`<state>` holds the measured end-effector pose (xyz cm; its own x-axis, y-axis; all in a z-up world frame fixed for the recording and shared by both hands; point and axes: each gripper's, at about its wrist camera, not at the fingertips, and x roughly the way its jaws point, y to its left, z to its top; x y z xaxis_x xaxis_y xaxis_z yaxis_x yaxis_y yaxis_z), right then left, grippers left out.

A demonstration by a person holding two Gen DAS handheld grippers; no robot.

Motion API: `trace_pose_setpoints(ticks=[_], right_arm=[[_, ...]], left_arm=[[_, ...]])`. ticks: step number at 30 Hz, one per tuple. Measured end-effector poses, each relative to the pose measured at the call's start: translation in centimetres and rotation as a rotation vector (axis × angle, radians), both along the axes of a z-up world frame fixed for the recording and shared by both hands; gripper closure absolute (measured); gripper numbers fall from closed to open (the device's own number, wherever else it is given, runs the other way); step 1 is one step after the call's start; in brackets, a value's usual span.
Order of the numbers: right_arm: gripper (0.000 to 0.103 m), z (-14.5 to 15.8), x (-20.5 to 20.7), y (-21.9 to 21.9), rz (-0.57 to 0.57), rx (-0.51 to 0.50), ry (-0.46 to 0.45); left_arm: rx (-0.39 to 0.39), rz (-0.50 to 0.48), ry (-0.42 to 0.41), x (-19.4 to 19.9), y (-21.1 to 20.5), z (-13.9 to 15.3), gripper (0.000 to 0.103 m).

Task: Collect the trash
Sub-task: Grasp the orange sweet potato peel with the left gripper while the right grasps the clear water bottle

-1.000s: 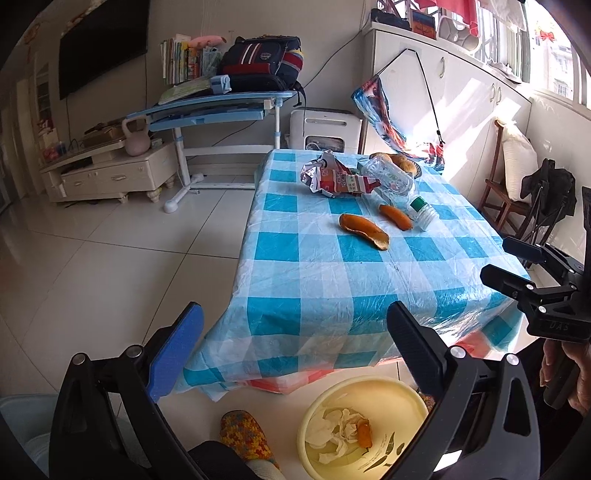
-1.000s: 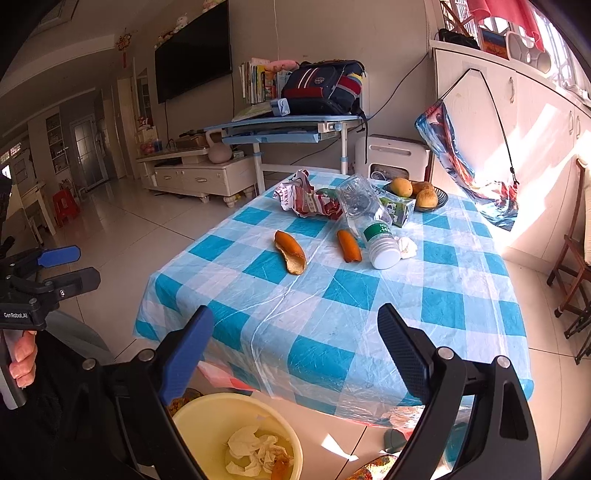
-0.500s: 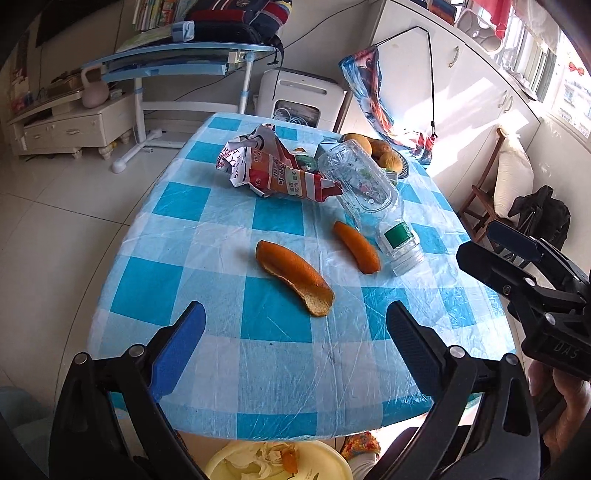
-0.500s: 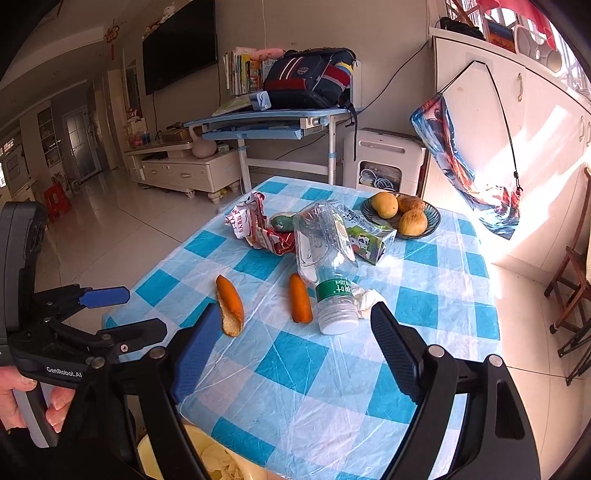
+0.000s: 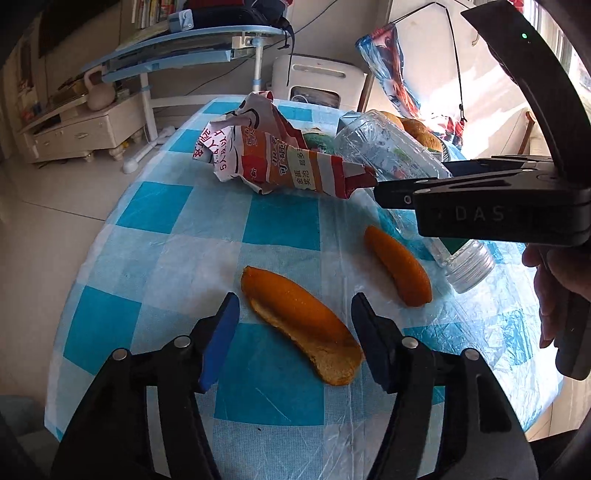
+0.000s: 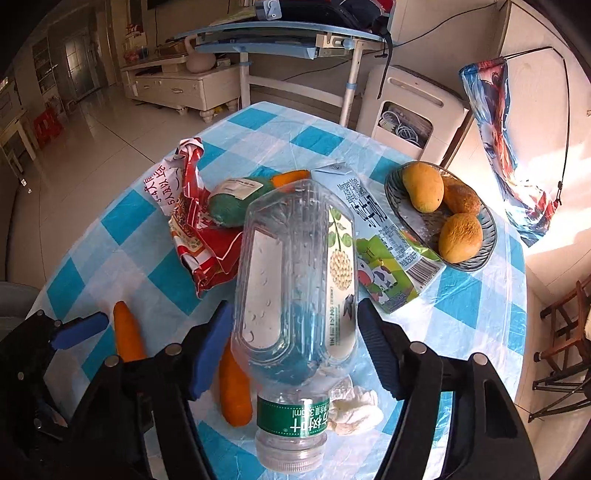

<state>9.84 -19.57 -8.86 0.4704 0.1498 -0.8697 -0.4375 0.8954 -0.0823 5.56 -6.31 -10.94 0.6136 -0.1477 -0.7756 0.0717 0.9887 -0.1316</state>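
Observation:
On the blue-checked tablecloth [image 5: 280, 221] lie two orange peels. My left gripper [image 5: 291, 321] is open, its fingers on either side of the nearer peel [image 5: 303, 325]. The second peel [image 5: 399, 269] lies to its right. My right gripper [image 6: 295, 332] is open around a clear plastic bottle [image 6: 295, 273] lying with its cap towards me; I cannot tell if the fingers touch it. The bottle [image 5: 391, 158] also shows in the left view behind the right gripper's body. A crumpled red snack wrapper [image 5: 273, 158] and a milk carton [image 6: 384, 240] lie further back. A white tissue wad [image 6: 354, 410] sits by the bottle neck.
A dark bowl [image 6: 480, 254] with three fruits stands at the back right of the table. A green wrapped item [image 6: 236, 203] lies behind the bottle. Beyond the table are a blue desk [image 6: 280, 33], a white appliance [image 6: 410, 107] and a wooden chair [image 6: 565, 332].
Both grippers have moved forward and down over the table. The left one now straddles the near peel and the right one straddles the bottle. The yellow bin has left view.

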Motion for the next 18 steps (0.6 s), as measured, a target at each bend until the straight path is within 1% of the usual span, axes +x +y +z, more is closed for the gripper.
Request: trace_pose_setpoints(ticks=[1,2,3,5,6,8,10,13,16,18], right_arm=[[0.036,-0.1,0.2,0.0,0.004,-0.005,0.0],[0.037,0.0,0.2,-0.1,0.011,-0.002,-0.001],[0.037,0.1,0.1,-0.2,0.016,-0.001,-0.002],[0.037,0.2,0.0,-0.7,0.017,0.019,0.0],[0.037,0.3,0.1,-1.1,0.01,0.042,0.006],[0.037,0.4,0.1,-2.2,-0.018,0.111,0.021],[0.037,0.7,0.1,-3.3,-0.048,0.18,0.024],[0.037,1.7,-1.0,-4.6,-0.07,0.247,0.004],[0.037,3.4,-2.7,-5.7,-0.086,0.335,-0.012],[0.037,4.6,-4.5,-5.9,-0.083,0.391,-0.024]], left_arm=[[-0.044,-0.018,0.001,0.0,0.5,0.0,0.065],[-0.085,-0.032,0.011,0.0,1.0,-0.1,0.082],[-0.109,-0.045,0.022,-0.1,1.4,-0.2,0.085],[-0.161,-0.06,0.034,-0.2,2.3,-0.2,0.088],[-0.182,-0.065,0.035,-0.5,2.7,-0.2,0.088],[-0.2,-0.07,0.03,-1.0,3.4,0.1,0.089],[-0.209,-0.072,0.019,-1.5,3.8,0.8,0.089],[-0.213,-0.079,-0.005,-2.4,4.5,2.1,0.089],[-0.212,-0.082,-0.029,-4.1,5.2,3.6,0.089],[-0.21,-0.082,-0.044,-5.5,5.9,4.8,0.089]])
